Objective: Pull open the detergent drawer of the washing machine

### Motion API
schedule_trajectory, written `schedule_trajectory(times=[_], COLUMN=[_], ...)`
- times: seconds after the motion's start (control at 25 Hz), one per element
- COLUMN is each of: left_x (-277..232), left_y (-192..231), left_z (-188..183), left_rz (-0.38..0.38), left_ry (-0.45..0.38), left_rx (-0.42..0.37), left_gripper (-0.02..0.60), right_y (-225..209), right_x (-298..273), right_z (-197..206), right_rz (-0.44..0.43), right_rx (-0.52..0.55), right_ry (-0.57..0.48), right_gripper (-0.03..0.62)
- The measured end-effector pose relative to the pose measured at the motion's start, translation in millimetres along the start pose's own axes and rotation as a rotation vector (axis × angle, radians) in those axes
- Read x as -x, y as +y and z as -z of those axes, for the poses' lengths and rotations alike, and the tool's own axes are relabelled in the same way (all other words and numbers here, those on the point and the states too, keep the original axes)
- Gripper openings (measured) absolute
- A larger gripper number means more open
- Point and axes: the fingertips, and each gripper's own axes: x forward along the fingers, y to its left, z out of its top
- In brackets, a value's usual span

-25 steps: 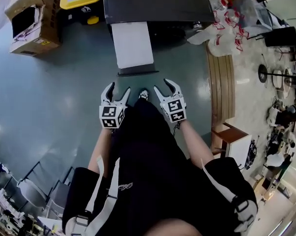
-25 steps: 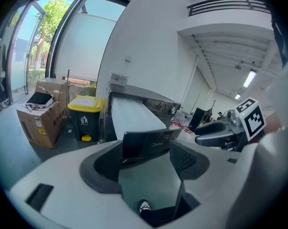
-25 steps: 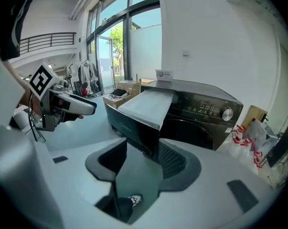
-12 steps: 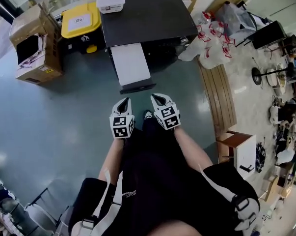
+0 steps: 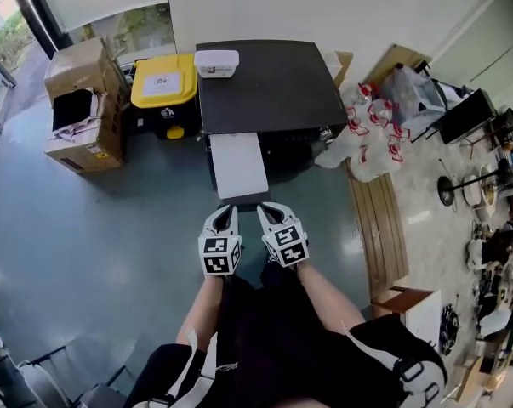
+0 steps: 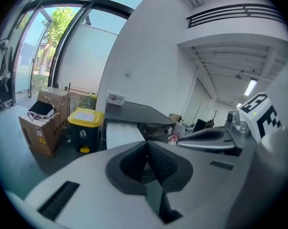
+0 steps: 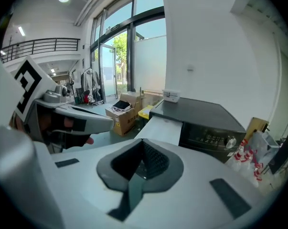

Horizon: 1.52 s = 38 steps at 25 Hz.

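From the head view, a person holds the left gripper (image 5: 225, 216) and the right gripper (image 5: 270, 212) side by side, near the outer end of the white detergent drawer (image 5: 237, 164), which juts from the front of the dark-topped washing machine (image 5: 269, 83). In the left gripper view the jaws are clenched together, empty, with the drawer ahead beside a yellow-lidded bin (image 6: 86, 124). In the right gripper view the jaws are likewise pressed together on nothing, and the drawer lies beyond them.

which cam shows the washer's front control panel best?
Right gripper view: the front control panel of the black washing machine faces it, round silver knob and buttons distinct. Left gripper view shows the panel small, oblique and dim. Head view looks down on the machine's top; the panel barely shows.
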Motion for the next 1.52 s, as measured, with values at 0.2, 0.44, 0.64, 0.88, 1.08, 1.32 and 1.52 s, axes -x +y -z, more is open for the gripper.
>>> schedule_trajectory(times=[0.2, 0.44, 0.64, 0.88, 1.08, 1.32, 1.52], left_x=[18, 28, 34, 31, 41, 38, 30], left_y=[-15, -50, -77, -104, -108, -111, -111], left_z=[-54, -127, -179, -223, -237, -244, -237], left_rz=[-0.012, -0.017, -0.046, -0.053, -0.09, -0.096, -0.101], left_ry=[-0.086, -0.241, -0.357, -0.464, -0.472, -0.496, -0.48], left_rx=[-0.018, -0.055, -0.128, -0.196, -0.229, -0.241, -0.245], left_gripper=[0.02, 0.02, 0.02, 0.02, 0.02, 0.02, 0.02], right_y=[-7, -35, -57, -94, -106, -116, -122], right_x=[20, 57, 83, 109, 126, 130, 121], right_z=[-62, -126, -163, -192, -206, -212, -201], right_rz=[-0.024, -0.024, -0.007, 0.009, 0.037, 0.041, 0.048], right_rx=[0.015, 0.065, 0.1, 0.087, 0.105, 0.096, 0.069], right_ry=[-0.086, -0.207, -0.293, -0.396, -0.44, -0.484, -0.471], right_gripper=[0.009, 0.009, 0.009, 0.009, 0.009, 0.009, 0.009])
